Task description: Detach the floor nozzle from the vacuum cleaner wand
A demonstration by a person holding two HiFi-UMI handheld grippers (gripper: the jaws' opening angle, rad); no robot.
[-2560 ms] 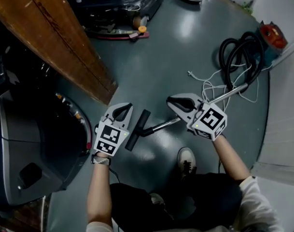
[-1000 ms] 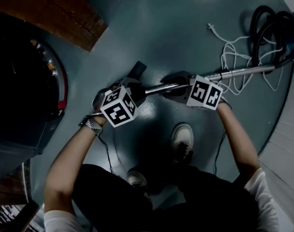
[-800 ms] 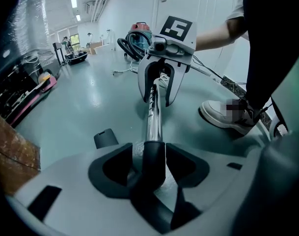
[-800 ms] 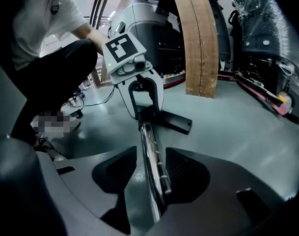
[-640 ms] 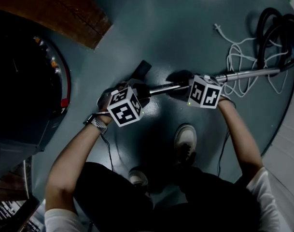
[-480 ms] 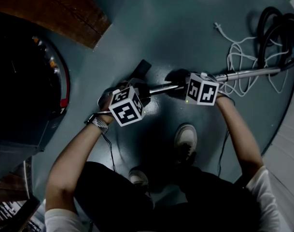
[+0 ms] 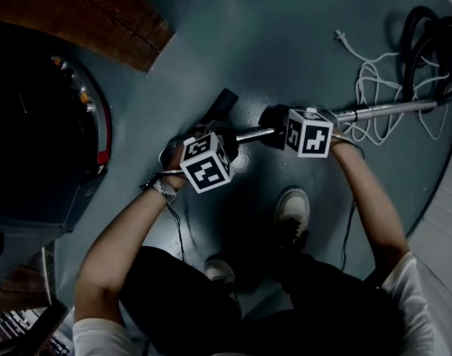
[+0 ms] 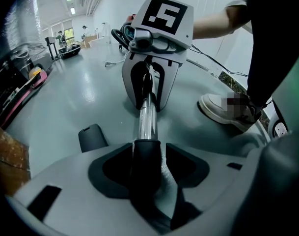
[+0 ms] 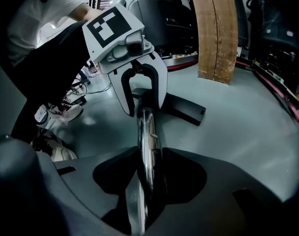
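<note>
The left gripper (image 8: 148, 155) is clamped on the black plastic neck (image 8: 146, 167) of the floor nozzle (image 9: 185, 109), right where it meets the chrome wand (image 8: 147, 117). The right gripper (image 9: 145, 173) faces it a little farther up the tube. Its jaws have just been closing, with the wand between them, and in its own view the pads look pressed against the metal on both sides. From above, the nozzle lies on the grey-green floor (image 7: 285, 43) in front of the person's shoe (image 7: 294, 210). The wand runs away to the right towards the coiled hose (image 7: 426, 35) and the loose white cord (image 7: 374, 80). The wand is a stiff, polished tube, so it will probably be slippery under the pads. A straight pull could let the right gripper slide along it, so a firm squeeze near the joint and some twist should help more than force. The nozzle is light, rigid plastic, and its neck is the right place to hold it, being thicker and less slick than the tube. The neck may swivel on the flat head, so the head could flop once it comes free. The joint is likely a friction fit, so it should part when the two grips are drawn apart in line with the tube. The trailing hose may drag on the wand end.
</note>
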